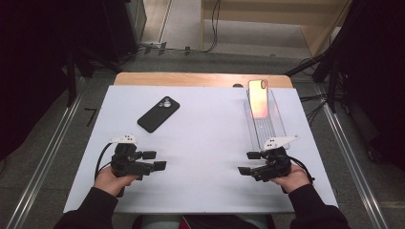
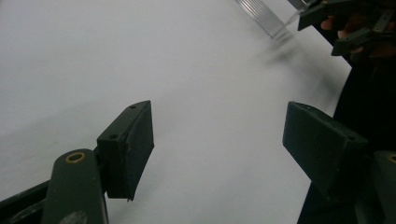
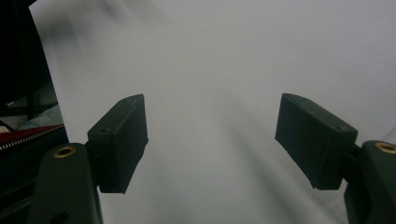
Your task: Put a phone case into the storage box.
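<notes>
**Both grippers waiting at the near edge, phone and case untouched**

I am holding my left gripper (image 1: 160,160) and my right gripper (image 1: 244,162) low over the white table (image 1: 205,143), each with its jaws standing apart and nothing between them; both gripper views are showing bare white surface between the pads. Taking the clear stand (image 1: 265,125) as landmark: the orange-pink phone (image 1: 258,98) is leaning on its far end, the black phone case (image 1: 158,113) is lying flat well to the left of it, and my right gripper is hovering just beside its near end. My left gripper is sitting far to the left of the stand, nearer than the case.

As I judge it, the step in hand is a reach, and it is best done by bringing the jaws square to the long edges of either item before closing, keeping clear of the stand's ribs.

Whether the phone is slotted in or merely propped is hard to make out. In the left gripper view the stand's corner (image 2: 261,16) is cut off by the top edge.
</notes>
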Action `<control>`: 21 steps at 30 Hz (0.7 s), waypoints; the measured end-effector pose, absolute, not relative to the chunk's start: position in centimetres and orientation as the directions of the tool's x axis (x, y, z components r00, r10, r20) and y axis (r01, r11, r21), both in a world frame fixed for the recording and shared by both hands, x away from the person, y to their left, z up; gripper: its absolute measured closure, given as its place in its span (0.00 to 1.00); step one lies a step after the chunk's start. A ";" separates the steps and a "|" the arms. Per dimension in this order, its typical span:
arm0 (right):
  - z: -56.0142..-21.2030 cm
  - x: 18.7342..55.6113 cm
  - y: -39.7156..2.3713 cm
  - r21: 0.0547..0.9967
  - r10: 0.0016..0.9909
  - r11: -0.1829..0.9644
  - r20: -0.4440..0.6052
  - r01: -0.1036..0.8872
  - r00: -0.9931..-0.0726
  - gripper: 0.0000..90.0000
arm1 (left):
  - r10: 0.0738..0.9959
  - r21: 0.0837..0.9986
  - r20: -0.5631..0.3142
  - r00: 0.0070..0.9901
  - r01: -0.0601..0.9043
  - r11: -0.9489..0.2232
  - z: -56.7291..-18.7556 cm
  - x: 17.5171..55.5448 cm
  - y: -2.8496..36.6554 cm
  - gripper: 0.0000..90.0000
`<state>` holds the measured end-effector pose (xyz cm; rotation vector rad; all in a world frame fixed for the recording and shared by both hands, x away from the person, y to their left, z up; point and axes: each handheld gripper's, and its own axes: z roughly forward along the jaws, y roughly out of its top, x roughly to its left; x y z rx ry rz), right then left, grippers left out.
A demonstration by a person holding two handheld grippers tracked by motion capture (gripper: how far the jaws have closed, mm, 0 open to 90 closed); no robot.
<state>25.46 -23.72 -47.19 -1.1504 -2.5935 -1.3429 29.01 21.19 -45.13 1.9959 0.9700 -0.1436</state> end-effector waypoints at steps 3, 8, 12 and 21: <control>-47.2 25.6 -23.7 0.708 0.603 0.368 0.313 0.603 -0.734 0.26 | 0.601 0.672 -0.422 0.679 0.679 -0.295 -44.9 29.6 21.5 0.28; -47.3 25.6 -23.9 0.705 0.607 0.362 0.319 0.610 -0.728 0.26 | 0.653 0.672 -0.399 0.643 0.690 -0.269 -44.9 30.9 22.1 0.24; -47.3 25.3 -24.0 0.705 0.606 0.357 0.324 0.612 -0.726 0.26 | 0.663 0.689 -0.381 0.644 0.676 -0.261 -44.8 31.7 22.3 0.20; -47.5 24.6 -24.3 0.704 0.609 0.355 0.325 0.615 -0.724 0.26 | 0.622 0.682 -0.408 0.668 0.676 -0.279 -44.8 33.7 21.9 0.00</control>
